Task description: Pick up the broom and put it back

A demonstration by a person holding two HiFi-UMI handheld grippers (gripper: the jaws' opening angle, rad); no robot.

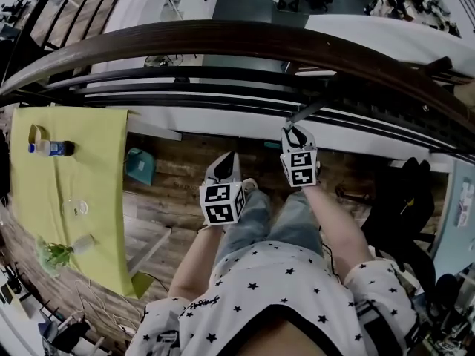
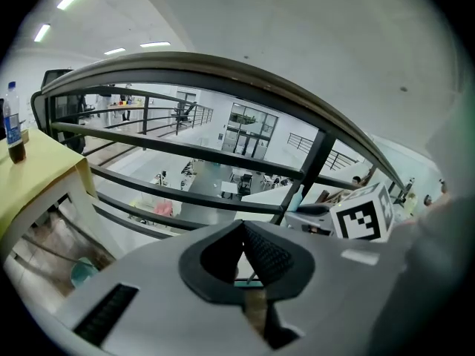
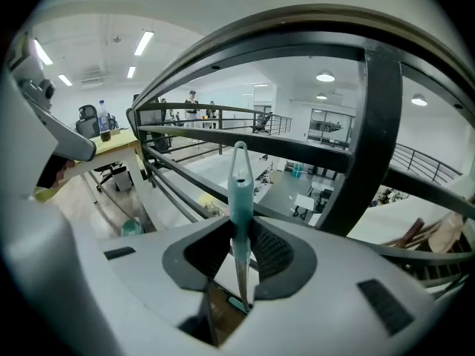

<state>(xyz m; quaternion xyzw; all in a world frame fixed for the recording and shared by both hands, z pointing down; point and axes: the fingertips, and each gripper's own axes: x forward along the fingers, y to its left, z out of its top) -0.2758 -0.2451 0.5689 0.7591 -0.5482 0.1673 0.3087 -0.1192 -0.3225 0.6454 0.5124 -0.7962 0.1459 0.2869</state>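
The broom shows only as its handle end: a teal cap with a hanging loop on a thin metal shaft (image 3: 239, 191). It stands upright between the pads of my right gripper (image 3: 242, 232), which is shut on it. The brush end is hidden below the gripper body. In the head view my right gripper (image 1: 297, 134) is held close to the dark railing (image 1: 237, 43). My left gripper (image 1: 225, 163) is lower and to the left, over the person's legs. In its own view the left gripper (image 2: 242, 228) has its pads meeting at the tips with nothing between them.
A table with a yellow-green cloth (image 1: 67, 191) stands at the left, with a bottle (image 1: 50, 148) and a small plant (image 1: 53, 254) on it. A teal bin (image 1: 139, 165) sits on the wooden floor beside it. A black chair (image 1: 404, 199) is at the right.
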